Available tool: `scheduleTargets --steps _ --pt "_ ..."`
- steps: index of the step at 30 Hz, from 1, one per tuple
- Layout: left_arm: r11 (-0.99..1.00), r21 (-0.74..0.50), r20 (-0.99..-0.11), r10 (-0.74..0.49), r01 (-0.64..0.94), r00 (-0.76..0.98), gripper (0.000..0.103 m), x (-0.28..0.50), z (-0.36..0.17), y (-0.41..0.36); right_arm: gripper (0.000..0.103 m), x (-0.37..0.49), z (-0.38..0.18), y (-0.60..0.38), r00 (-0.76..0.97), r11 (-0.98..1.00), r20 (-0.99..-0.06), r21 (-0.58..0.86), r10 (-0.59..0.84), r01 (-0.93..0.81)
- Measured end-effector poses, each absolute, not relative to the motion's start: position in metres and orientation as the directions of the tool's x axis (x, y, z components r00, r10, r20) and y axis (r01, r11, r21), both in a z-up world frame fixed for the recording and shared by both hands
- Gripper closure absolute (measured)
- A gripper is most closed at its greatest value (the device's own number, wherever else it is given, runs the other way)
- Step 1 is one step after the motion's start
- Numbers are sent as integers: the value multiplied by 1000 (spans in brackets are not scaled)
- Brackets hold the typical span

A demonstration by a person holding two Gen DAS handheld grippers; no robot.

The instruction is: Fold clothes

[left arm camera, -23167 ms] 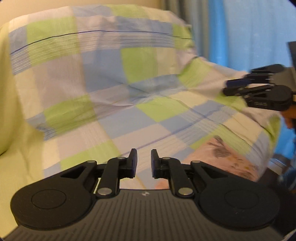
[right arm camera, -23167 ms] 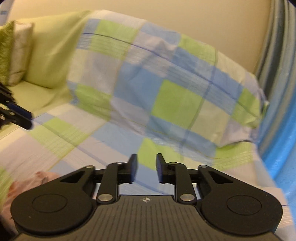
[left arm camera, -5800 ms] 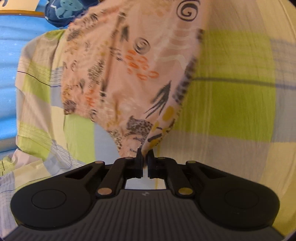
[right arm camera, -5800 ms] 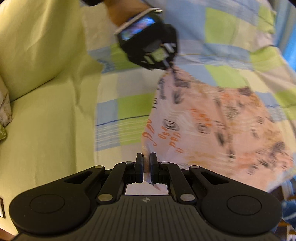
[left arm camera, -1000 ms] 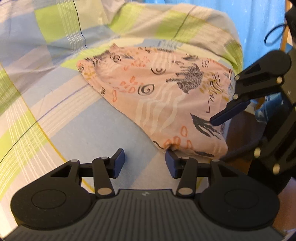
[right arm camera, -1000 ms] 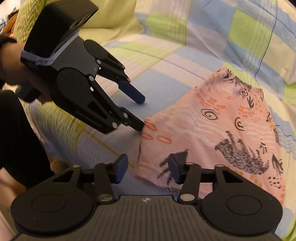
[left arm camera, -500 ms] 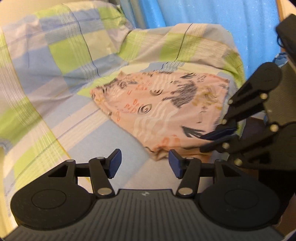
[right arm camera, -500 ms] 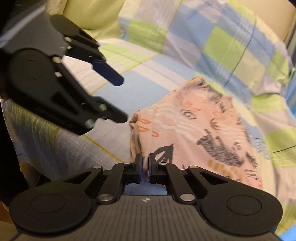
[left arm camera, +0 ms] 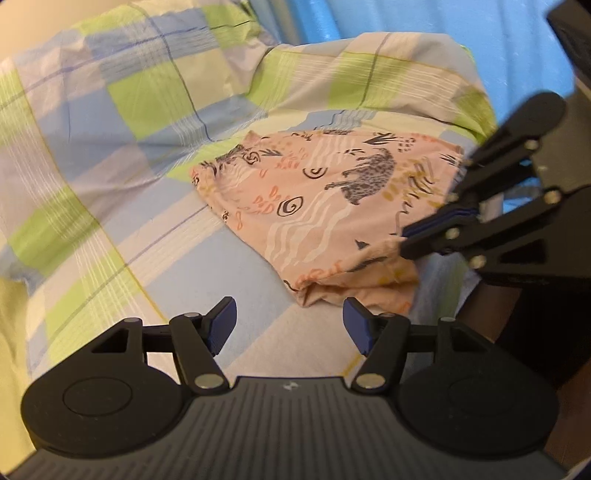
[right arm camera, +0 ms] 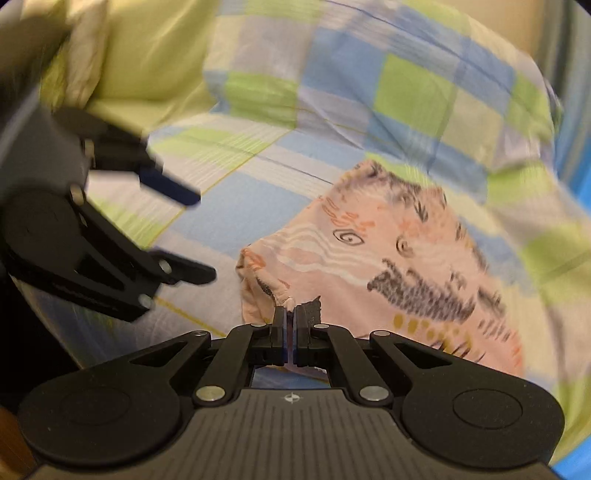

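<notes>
Pink patterned garment edge pinched by right gripper; left gripper spread, empty.

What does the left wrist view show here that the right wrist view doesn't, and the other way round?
Only the left wrist view: the blue curtain behind the sofa and the open left gripper from behind.
Only the right wrist view: the plain green cushion, and the right gripper shut on the garment's near edge.
Both: the pink printed garment lying on the checked sheet.

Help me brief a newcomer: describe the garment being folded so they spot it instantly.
On the sofa draped in a blue-green checked sheet, look at the seat's front edge. There lies the pink garment, printed with dark animals and spirals, unlike the plain checks around it.
</notes>
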State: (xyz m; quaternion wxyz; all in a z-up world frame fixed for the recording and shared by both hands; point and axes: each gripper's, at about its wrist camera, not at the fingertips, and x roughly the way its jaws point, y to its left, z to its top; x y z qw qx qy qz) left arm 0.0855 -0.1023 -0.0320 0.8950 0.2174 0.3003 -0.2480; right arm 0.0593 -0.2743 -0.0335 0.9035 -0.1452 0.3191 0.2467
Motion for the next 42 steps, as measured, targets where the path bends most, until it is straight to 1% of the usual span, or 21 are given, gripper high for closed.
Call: scheduleTargets --steps 2,4,6,8,9,11,13,15,16,19,22,24,27,28,29,31,34,36,37,38,42 --pt "791 210 -650 -326 574 687 52 97 -41 -103 103 66 -36 -291 673 870 -629 10 389 -493" --pt "802 180 -642 -342 569 686 53 105 -49 -103 103 70 -39 -302 674 877 -606 84 421 -472" --pt "823 122 -628 -368 554 686 53 111 -53 -101 101 68 -39 -302 674 864 -590 86 445 -496" --pt "837 54 -618 -401 545 677 59 116 -55 -97 102 64 -41 -299 665 849 -592 62 455 -526" --pt "841 27 -617 -412 541 671 71 118 -55 -95 102 61 -43 -296 663 841 -595 43 455 -539" --pt "847 -20 -617 -428 531 660 81 120 -55 -87 102 57 -46 -293 672 835 -590 8 448 -550" --pt "851 -69 -613 -447 520 651 84 120 -55 -79 102 55 -47 -293 681 836 -587 -12 438 -548" --pt "852 -116 -603 -469 511 645 85 121 -56 -73 99 53 -49 -293 687 837 -586 -28 429 -547" --pt "851 -129 -595 -477 509 647 85 121 -57 -71 97 51 -50 -292 690 832 -583 -43 429 -554" --pt "847 -130 -583 -486 515 652 87 118 -60 -69 83 38 -50 -285 702 806 -569 -110 429 -582" --pt "848 -143 -577 -491 511 653 89 118 -60 -66 81 24 -55 -277 693 775 -578 -156 431 -612" --pt "847 -156 -576 -496 508 650 89 119 -61 -65 81 17 -63 -266 686 742 -601 -218 410 -634" --pt "847 -178 -570 -503 500 649 89 121 -62 -64 79 10 -71 -251 713 688 -590 -335 380 -644" --pt "847 -181 -569 -505 500 649 89 121 -62 -63 69 9 -72 -248 724 678 -578 -362 375 -640" --pt "846 -183 -567 -507 501 649 89 121 -62 -63 56 7 -74 -245 736 667 -566 -388 372 -636" --pt "845 -181 -566 -508 503 650 89 121 -61 -63 51 7 -73 -243 761 664 -534 -422 369 -618" --pt "846 -172 -564 -505 505 653 89 120 -62 -63 53 17 -72 -245 766 690 -529 -399 365 -604" --pt "846 -173 -561 -505 504 655 89 121 -61 -63 63 27 -74 -246 751 701 -551 -370 363 -610" --pt "846 -174 -560 -505 503 656 89 121 -61 -63 79 32 -75 -247 744 702 -563 -361 361 -614" --pt "847 -175 -559 -505 502 657 89 121 -60 -62 103 34 -75 -247 751 700 -558 -375 353 -608" --pt "847 -182 -552 -509 500 660 90 121 -59 -60 103 22 -73 -244 855 663 -431 -554 289 -504"
